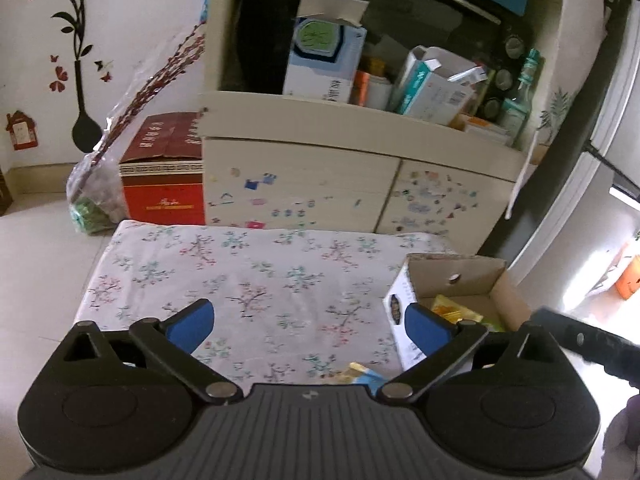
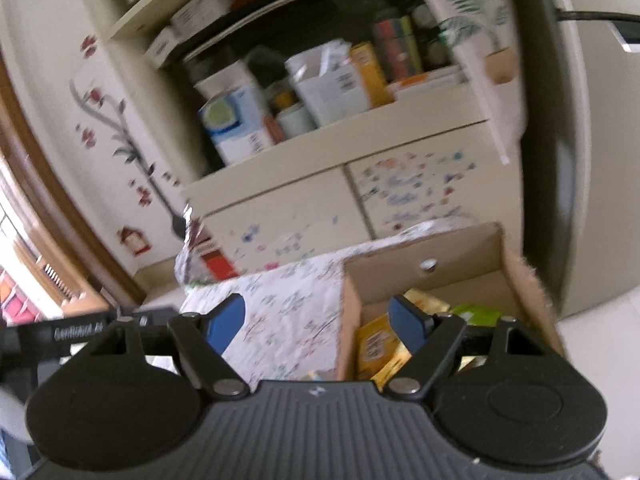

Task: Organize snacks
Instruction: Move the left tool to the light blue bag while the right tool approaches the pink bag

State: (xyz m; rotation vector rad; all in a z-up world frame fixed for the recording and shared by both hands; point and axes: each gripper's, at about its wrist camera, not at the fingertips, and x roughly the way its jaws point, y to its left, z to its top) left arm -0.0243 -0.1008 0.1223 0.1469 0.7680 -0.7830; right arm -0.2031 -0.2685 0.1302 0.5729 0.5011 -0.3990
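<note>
A cardboard box [image 1: 452,276] stands at the right end of a table under a floral cloth [image 1: 256,280]. Yellow and green snack packets [image 1: 456,310] lie inside it. My left gripper [image 1: 310,326] hangs open over the cloth, nothing between its blue pads; a yellow and blue packet [image 1: 362,376] lies just below it near the front edge. In the right wrist view the box [image 2: 452,256] holds yellow packets [image 2: 378,350] and a green packet [image 2: 478,312]. My right gripper [image 2: 320,322] is open, straddling the box's left wall, holding nothing.
A cream cabinet [image 1: 304,184] with stickered doors stands behind the table, its shelf crowded with cartons and bottles. A red carton [image 1: 164,184] and a plastic bag [image 1: 94,196] sit on the floor to the left. The other gripper's black arm [image 1: 592,340] shows at right.
</note>
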